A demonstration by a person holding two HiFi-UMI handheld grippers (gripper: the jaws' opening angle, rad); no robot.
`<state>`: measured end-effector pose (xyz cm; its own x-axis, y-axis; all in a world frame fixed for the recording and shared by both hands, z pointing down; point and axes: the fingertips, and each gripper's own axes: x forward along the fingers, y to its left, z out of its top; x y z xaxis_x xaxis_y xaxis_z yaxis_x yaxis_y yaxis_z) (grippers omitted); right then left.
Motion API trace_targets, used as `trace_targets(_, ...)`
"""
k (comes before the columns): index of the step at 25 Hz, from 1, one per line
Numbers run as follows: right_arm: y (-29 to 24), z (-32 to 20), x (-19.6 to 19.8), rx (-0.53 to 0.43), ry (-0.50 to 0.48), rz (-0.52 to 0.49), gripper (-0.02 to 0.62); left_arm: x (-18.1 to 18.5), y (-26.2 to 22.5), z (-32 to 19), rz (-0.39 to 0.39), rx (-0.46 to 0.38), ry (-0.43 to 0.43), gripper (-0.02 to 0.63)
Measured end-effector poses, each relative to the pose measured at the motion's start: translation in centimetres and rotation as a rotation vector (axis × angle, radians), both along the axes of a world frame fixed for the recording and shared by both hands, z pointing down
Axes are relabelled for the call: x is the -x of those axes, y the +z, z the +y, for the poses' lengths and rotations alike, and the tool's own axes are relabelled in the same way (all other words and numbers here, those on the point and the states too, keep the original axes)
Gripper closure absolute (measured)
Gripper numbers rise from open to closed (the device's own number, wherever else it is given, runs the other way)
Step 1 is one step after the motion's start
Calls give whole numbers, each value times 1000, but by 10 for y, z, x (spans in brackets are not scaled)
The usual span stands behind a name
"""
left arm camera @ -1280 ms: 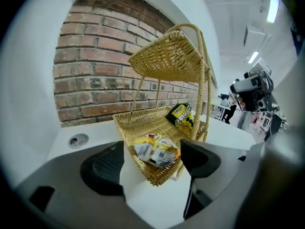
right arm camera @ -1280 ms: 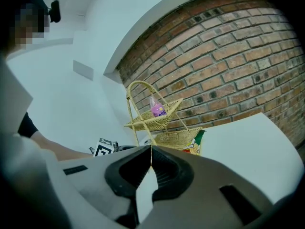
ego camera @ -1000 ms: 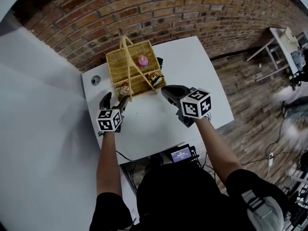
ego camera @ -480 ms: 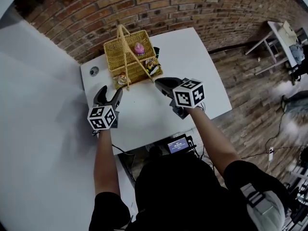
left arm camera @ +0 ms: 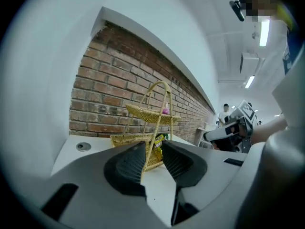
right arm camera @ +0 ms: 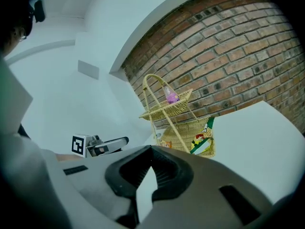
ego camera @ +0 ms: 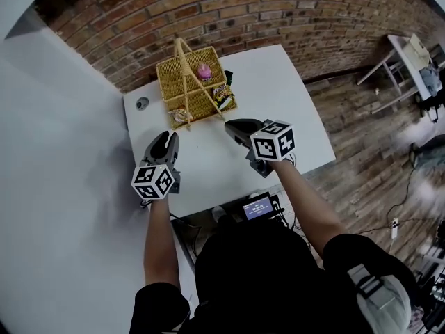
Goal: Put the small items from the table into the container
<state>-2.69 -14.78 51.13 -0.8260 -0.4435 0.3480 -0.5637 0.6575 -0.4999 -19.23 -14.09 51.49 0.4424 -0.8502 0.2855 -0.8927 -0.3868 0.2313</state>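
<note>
White table [ego camera: 278, 96] hard against brick wall [ego camera: 292, 12].

Two-tier wicker basket [ego camera: 174, 82] on far-left part of table:
- Upright, with tall looped handle, close to the wall-side edge.
- Pink small item [ego camera: 204, 70] on upper tier, near its middle.
- Green snack packet [ego camera: 224, 96] at right end of lower tier, tilted, top poking past the rim.
- Brownish packet [ego camera: 181, 117] at near-left corner of lower tier; print too small to read.

Round grey disc [ego camera: 142, 104] set in tabletop just left of basket, not touching it.

Left claw [ego camera: 165, 136]:
- Above near-left part of table, short of basket, aimed toward it and slightly downward.
- Jaws closing, narrow gap between ribbed pads, nothing in the gap.
- In left gripper view, basket handle merely lined up behind the gap, well beyond the tips, untouched.

Right claw [ego camera: 229, 125]:
- Over middle of table, near basket's near-right corner but apart from it.
- Jaws pressed together at the tips, holding nothing.
- In right gripper view, basket ahead and to the right of the tips.

Marker cube on each claw, black sleeves behind.

Small lit screen [ego camera: 258, 207] below table's near edge. Wooden floor [ego camera: 361, 117] to the right.
</note>
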Motion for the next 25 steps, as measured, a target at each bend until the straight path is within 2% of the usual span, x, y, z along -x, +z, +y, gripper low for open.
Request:
trace_targets(3,-4,8,1,-10,-14,-4,583,-8,-12,12,26,-23,4,547)
trace_targets(7,-5,20,3,-20,-36,-3,583,-21,-15,30,51,-20,41,595)
trace_targets(14,-1,39,8,-22,-72,10,583,-28,-8,55,85,-2,54,597)
trace_targets(25,0,44,4,-3,-54,-11,583,-34,-6,70,106,4,76,597)
